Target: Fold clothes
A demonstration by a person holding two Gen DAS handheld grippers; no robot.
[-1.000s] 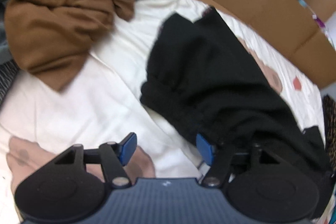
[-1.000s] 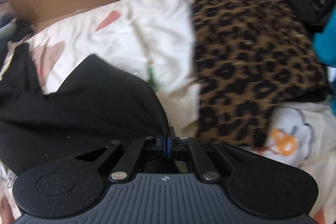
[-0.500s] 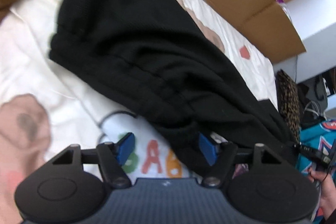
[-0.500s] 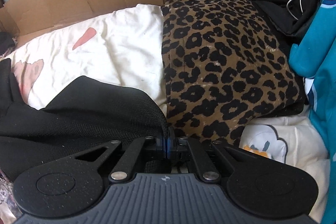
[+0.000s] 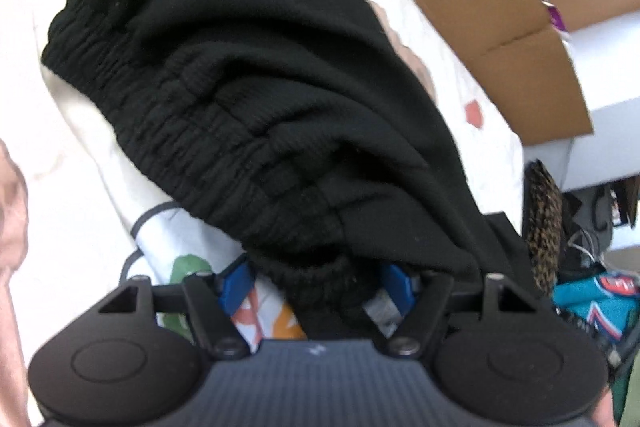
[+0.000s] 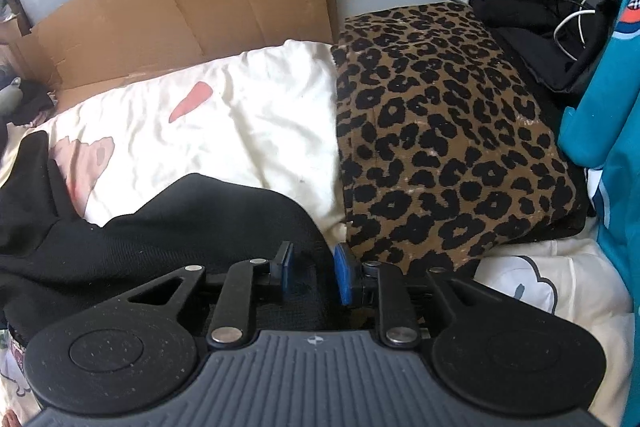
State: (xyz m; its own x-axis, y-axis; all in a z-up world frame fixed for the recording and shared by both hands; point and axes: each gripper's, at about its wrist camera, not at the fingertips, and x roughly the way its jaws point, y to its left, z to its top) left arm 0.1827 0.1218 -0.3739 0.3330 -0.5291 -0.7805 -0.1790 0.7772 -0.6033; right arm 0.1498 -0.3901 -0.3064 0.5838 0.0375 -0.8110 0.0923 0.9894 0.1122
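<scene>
Right gripper: jaws opening, blue pads parting, black garment lying between them but no longer pinched.
Left gripper: jaws wide, a bunched end of the garment's elastic waistband lying loose between the pads, not clamped.
Garment: black, ribbed waistband, draped in a heap across the sheet, stretching from one gripper to the other.
Risk, right side: released corner likely to slump or roll back, undoing the fold line; cause, springy thick cloth and a soft uneven surface.
Risk, left side: closing now likely to catch only the thick waistband lump, dragging the whole heap instead of one layer.
Risk, snag: loosened cloth could cling to the pad on withdrawal.
Surface: rumpled cream sheet with pink and coloured prints, soft, creased.
Beside garment: leopard pillow just right of the right gripper.
Far right: teal cloth, black bag with white cable.
Back: flattened cardboard propped behind the sheet, pale wall beyond.
</scene>
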